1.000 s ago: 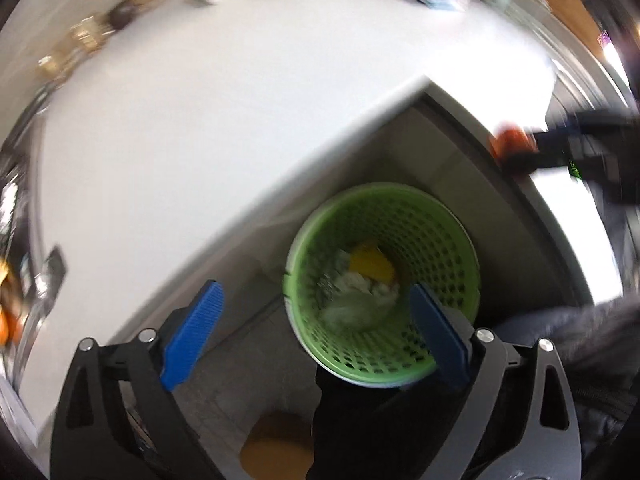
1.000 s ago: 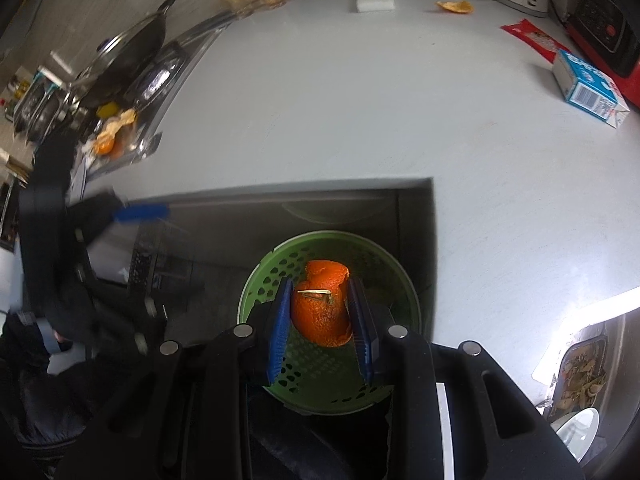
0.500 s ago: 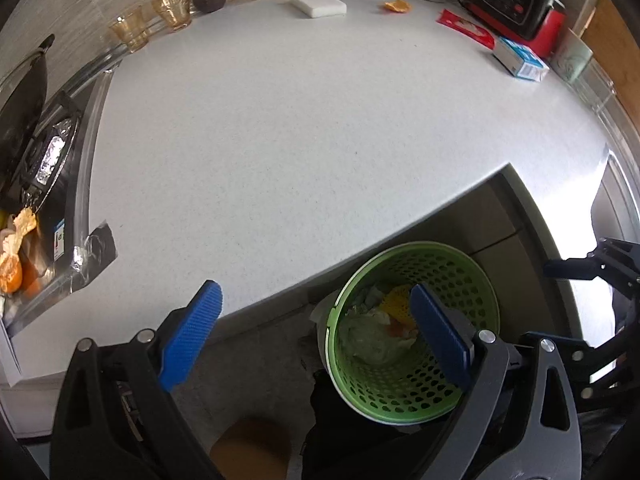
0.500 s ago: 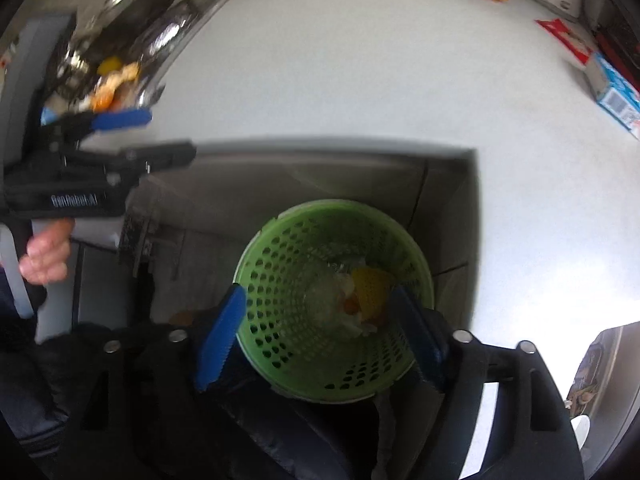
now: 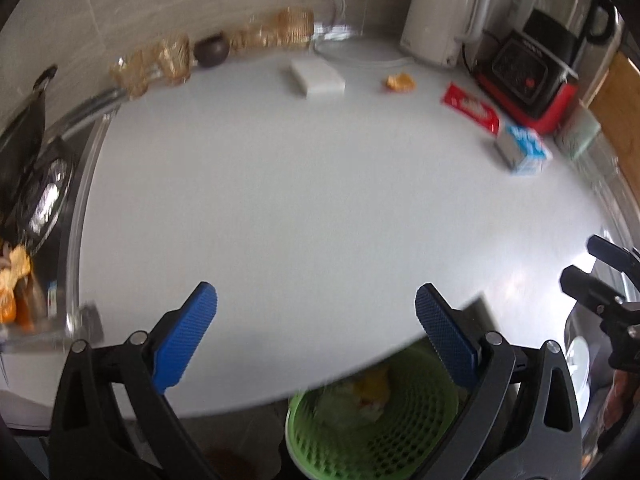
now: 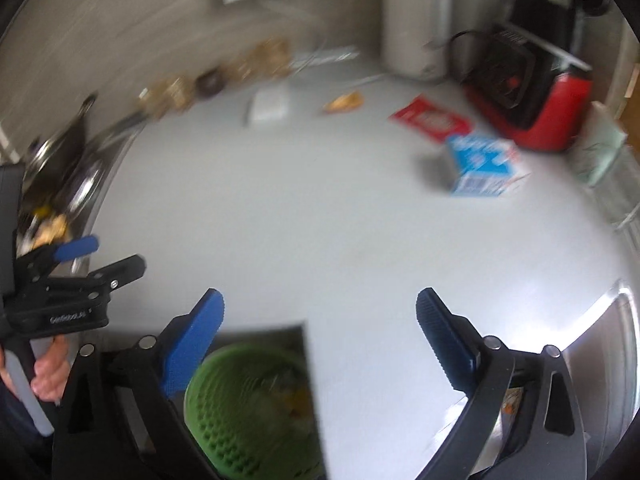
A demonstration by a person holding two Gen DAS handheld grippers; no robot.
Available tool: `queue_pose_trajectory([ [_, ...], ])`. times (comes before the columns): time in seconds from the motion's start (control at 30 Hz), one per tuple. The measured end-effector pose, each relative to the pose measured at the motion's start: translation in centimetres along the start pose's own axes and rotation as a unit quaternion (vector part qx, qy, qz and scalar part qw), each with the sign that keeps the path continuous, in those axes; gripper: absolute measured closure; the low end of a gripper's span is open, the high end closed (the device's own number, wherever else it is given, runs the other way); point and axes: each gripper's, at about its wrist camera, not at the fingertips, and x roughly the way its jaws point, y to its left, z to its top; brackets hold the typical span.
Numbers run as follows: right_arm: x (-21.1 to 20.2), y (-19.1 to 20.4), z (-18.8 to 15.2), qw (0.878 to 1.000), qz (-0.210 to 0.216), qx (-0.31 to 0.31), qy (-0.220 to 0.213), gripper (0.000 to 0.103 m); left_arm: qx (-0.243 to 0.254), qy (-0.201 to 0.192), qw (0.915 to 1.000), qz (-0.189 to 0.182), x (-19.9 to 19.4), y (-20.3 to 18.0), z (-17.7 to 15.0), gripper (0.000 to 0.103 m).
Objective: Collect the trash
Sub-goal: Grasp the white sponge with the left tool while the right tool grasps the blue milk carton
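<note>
Holding both tools over the white counter, I have my left gripper with its blue pads spread wide and nothing between them. My right gripper is opening, its jaws already far apart, and nothing sits between its pads either. The green basket stands below the counter edge, just under and behind the left tool's right-hand finger; trash lies inside it, pale crumpled material with a yellow and orange piece on top. In the right wrist view the same basket sits in the counter's cut-out, directly below the right tool's left-hand finger. Trash still on the counter lies well ahead of both tools: an orange peel scrap far forward and slightly to the right, a red wrapper further right, and a blue and white carton to the right, nearest of the three. A white sponge-like block lies ahead, just left of the peel scrap. A white kettle and a red and black appliance stand at the far right against the wall. From the right wrist view, my left hand grips its tool's handle off to the left. Both views are motion-blurred.
</note>
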Motion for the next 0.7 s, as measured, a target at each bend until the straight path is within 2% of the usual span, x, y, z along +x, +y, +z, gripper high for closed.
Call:
queue_pose_trajectory([
  [0.13, -0.3, -2.8, 2.7, 0.999, -0.026, 0.029, -0.032, 0.002, 0.0, -0.022, 0.9996, 0.016, 1.1, -1.0, 3.7, 0.008],
  [0.27, 0.4, -5.7, 5.0, 0.996, -0.047, 0.058, -0.045, 0.002, -0.02, -0.017, 0.9992, 0.031, 3.6, -1.3, 7.7, 0.008],
  [0.53, 4.2, -11.4, 8.0, 0.991, -0.068, 0.106, -0.032, 0.002, -0.064, -0.027, 0.9949, 0.073, 10.2, -1.2, 15.1, 0.008],
  [0.7, 6.5, -14.1, 9.8, 0.989, -0.072, 0.126, -0.029, 0.002, -0.066, -0.025, 0.992, 0.104, 14.9, -1.1, 19.6, 0.008],
])
